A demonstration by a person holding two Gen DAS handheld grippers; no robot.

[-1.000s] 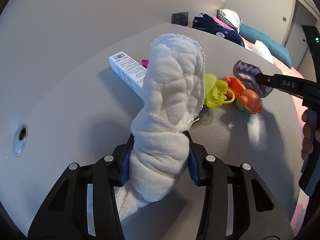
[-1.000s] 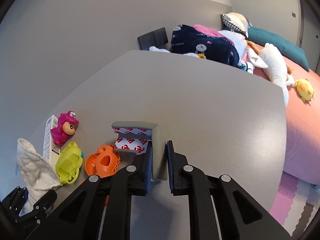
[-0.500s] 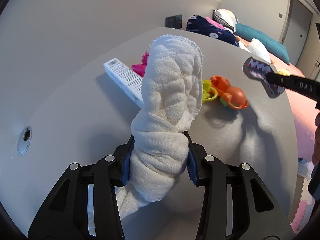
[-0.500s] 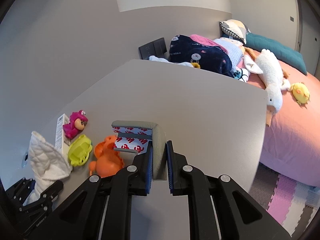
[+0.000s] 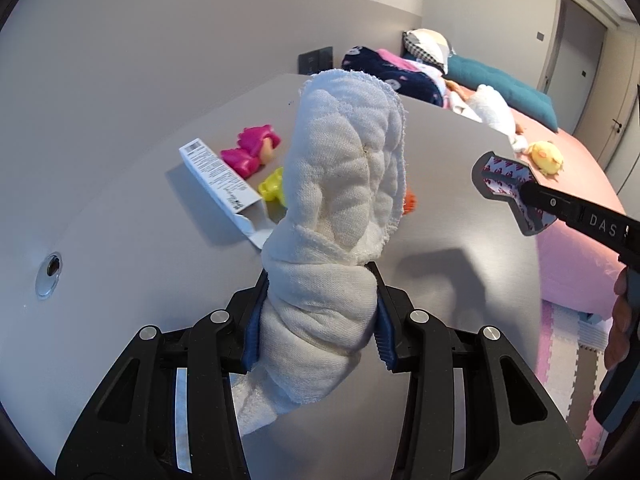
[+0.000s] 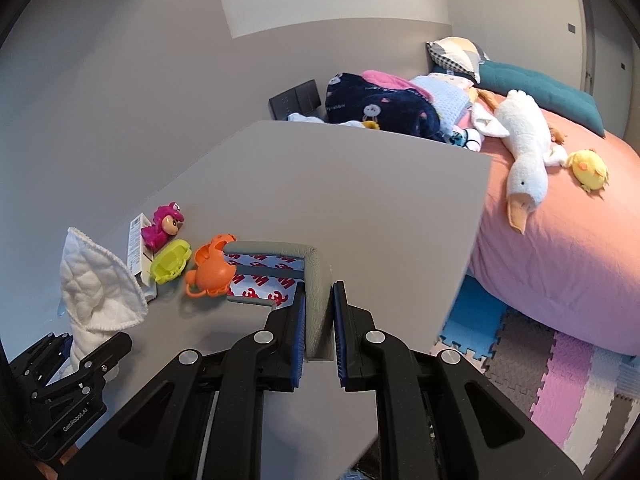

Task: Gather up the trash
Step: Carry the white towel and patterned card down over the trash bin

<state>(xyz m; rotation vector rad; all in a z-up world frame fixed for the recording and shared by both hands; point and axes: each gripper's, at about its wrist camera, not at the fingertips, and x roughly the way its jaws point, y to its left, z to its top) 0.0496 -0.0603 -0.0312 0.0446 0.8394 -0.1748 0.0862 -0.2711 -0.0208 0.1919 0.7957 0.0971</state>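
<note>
Two grips: left hand-held gripper (image 5: pixel 318 320) clamps white cloth (image 5: pixel 344 184), right hand-held gripper (image 6: pixel 319 320) pinches grey corner guard (image 6: pixel 316 276).

White quilted cloth wad (image 5: pixel 344 240), bunched and twisted at its lower end, fanned out on top with a frayed hem: upright, pinched at the waist, lifted clear of the grey table (image 5: pixel 120 208) above its near edge. Grey L-shaped foam corner guard (image 6: pixel 316 292), inner face lined with white adhesive backing printed in red: clamped by one leg, other leg pointing left, raised off the table near its right edge.
</note>
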